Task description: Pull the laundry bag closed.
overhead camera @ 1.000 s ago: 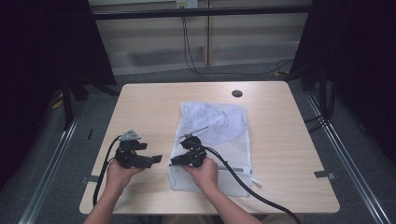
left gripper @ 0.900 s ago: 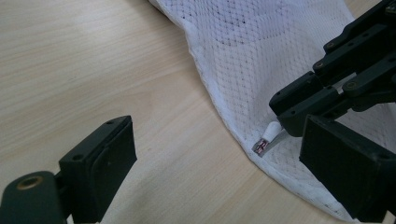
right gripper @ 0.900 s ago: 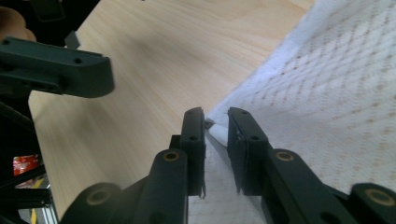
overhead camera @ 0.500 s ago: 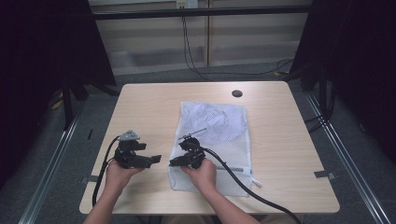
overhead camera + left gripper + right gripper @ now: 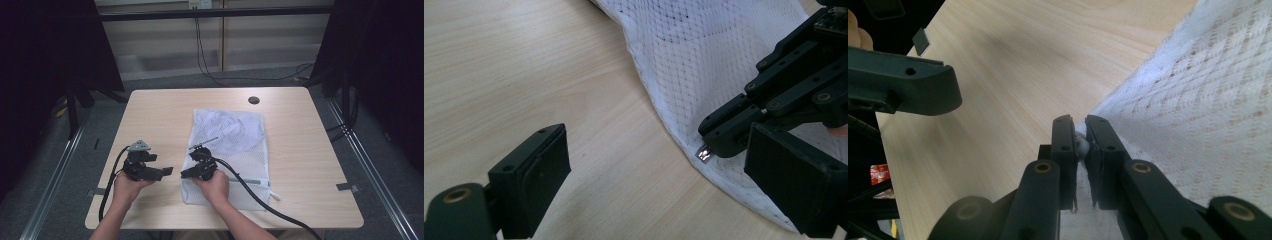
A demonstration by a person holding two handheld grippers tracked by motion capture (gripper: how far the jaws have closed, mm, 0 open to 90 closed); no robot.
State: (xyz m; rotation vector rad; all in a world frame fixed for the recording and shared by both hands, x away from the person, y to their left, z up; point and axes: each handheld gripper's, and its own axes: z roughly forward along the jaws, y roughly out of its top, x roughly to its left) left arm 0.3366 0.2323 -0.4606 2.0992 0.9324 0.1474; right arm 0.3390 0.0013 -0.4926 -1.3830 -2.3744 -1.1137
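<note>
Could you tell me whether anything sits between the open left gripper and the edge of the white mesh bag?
Only bare table lies between the left gripper and the mesh bag. The right gripper is already clamped on the bag's near edge, by the metal zipper pull.

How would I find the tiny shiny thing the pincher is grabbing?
Start at the wooden table and find the white mesh bag lying on it. Follow the bag's left edge toward the person to the right gripper, jaws closed there. The small silver zipper tab gleams at their tip.

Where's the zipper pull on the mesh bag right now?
The zipper pull sits on the white mesh bag's near-left edge, pinched at the tips of the right gripper, with the open left gripper just left of it.
</note>
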